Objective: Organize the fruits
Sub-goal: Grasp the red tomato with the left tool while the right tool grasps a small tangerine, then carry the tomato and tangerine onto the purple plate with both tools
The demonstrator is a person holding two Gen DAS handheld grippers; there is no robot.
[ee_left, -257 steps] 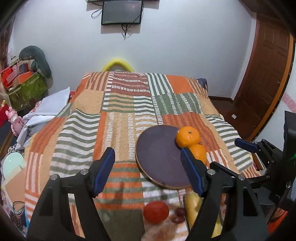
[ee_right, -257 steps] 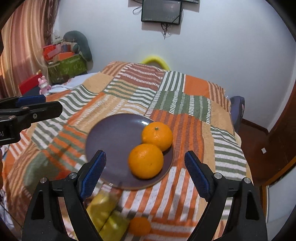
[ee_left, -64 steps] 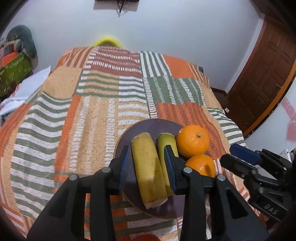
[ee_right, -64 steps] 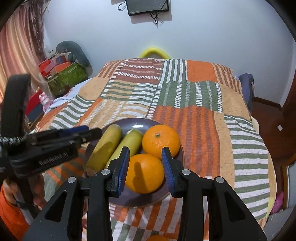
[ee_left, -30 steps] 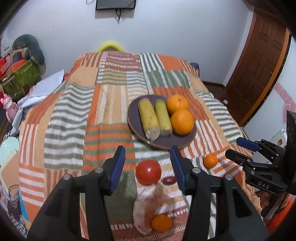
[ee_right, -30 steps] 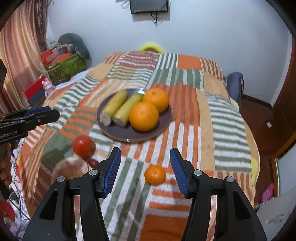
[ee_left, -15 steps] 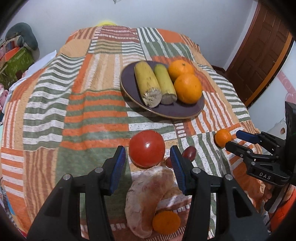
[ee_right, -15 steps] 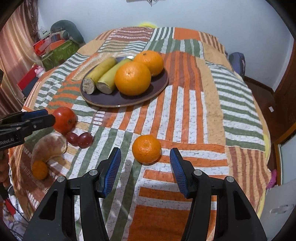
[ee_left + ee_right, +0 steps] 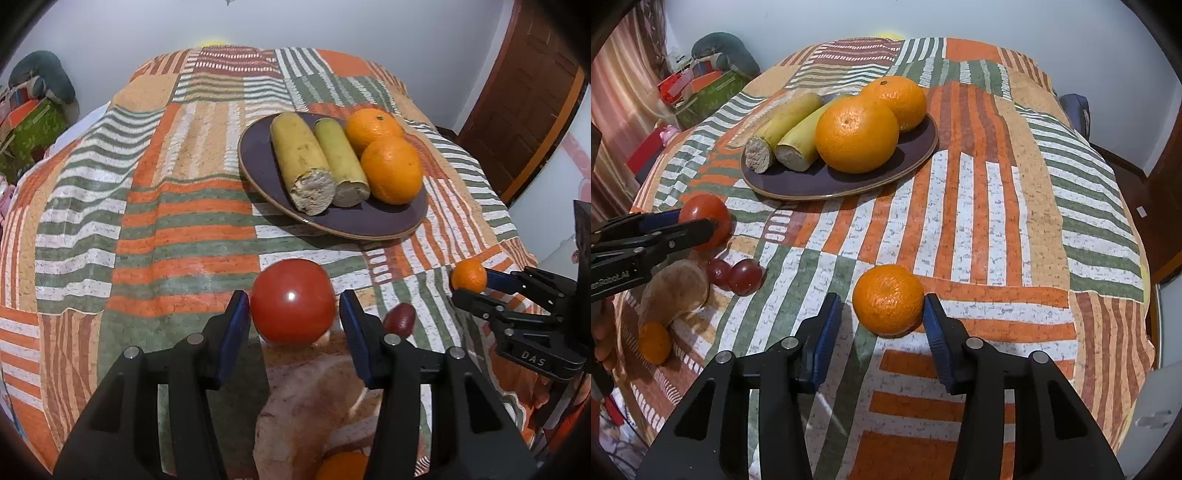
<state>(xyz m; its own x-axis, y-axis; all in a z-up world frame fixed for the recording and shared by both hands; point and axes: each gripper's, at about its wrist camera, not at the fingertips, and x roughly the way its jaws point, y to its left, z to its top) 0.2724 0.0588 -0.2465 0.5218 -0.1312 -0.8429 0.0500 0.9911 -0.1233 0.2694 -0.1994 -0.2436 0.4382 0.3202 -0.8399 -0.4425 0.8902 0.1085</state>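
A red tomato [image 9: 291, 291] lies on the striped quilt between the fingers of my left gripper [image 9: 293, 314]. Its blue pads flank the tomato closely without squeezing it, so it stands open. A small mandarin [image 9: 888, 295] sits between the fingers of my right gripper [image 9: 882, 308], whose jaws are closing. The right pad is at the peel and a gap remains on the left side. Beyond both, a dark purple plate [image 9: 369, 229] carries two yellow-green banana pieces [image 9: 299, 158] and two large oranges [image 9: 391, 170].
Two dark red grapes [image 9: 738, 275], a pale brown curved root [image 9: 674, 291] and another small mandarin [image 9: 653, 343] lie near the quilt's front left. The bed drops off at the right toward a wooden door [image 9: 524, 110]. Boxes [image 9: 701, 92] stand at the far left.
Both grippers have sunk toward the quilt. The tomato now sits between the left fingers. The right jaws have narrowed around the small mandarin.
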